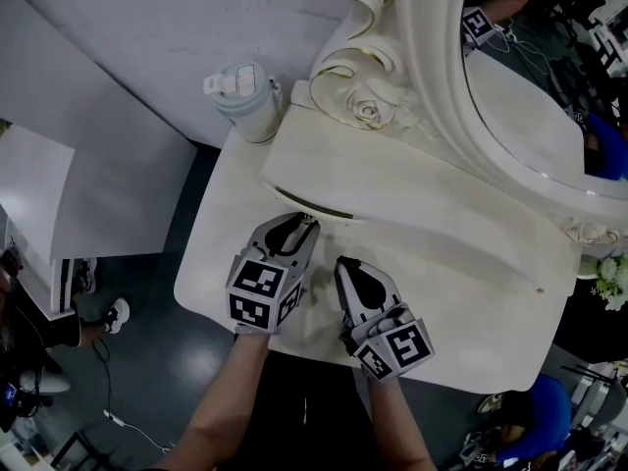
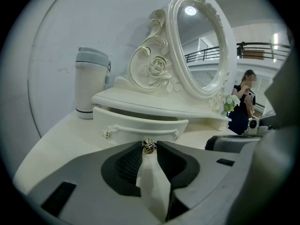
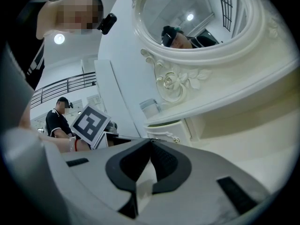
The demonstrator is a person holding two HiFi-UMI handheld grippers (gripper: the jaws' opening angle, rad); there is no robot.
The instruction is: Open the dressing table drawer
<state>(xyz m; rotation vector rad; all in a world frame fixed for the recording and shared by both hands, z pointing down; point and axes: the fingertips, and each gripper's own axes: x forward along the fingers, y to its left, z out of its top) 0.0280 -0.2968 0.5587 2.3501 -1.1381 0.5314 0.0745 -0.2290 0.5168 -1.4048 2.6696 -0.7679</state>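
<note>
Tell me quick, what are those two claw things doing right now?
Left gripper: closed on the knob.
Right gripper: closed, holding nothing.

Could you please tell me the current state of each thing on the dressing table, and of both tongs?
drawer: partly pulled out
knob: clamped at the tips of the left tongs
left tongs: shut on the knob
right tongs: shut, holding nothing
bottle: upright, lid closed
</note>
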